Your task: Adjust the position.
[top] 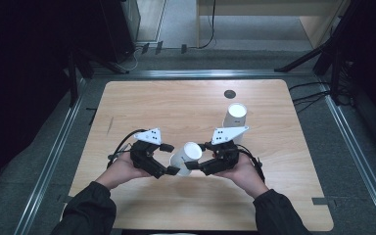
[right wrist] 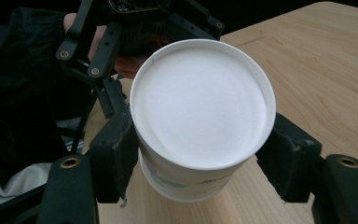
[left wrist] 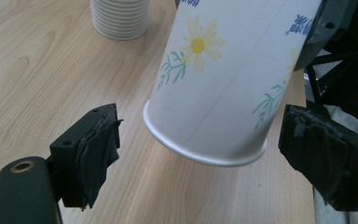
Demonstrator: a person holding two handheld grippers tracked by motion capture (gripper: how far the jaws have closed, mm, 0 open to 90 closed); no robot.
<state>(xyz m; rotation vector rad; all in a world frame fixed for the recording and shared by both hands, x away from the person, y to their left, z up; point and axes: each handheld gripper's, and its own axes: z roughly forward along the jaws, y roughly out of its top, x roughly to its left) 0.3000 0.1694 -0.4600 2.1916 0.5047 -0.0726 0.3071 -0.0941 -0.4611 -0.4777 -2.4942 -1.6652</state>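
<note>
Above the near middle of the surface point(top: 127, 103), a daisy-printed paper cup point(top: 186, 157) hangs tilted, closed base toward the right gripper point(top: 200, 165), whose fingers point(right wrist: 114, 156) press both sides. Squeezing harder could crumple its thin wall; easing off early could drop it. The left gripper point(top: 174, 159) has fingers point(left wrist: 95, 154) spread wide either side of the rim, not touching. A cup stack point(top: 235, 118) stands farther back.

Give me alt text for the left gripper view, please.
A tilted paper cup with a daisy print hangs between the open left gripper jaws, touching neither pad. Behind it, a stack of cups stands on the wooden table.
</note>
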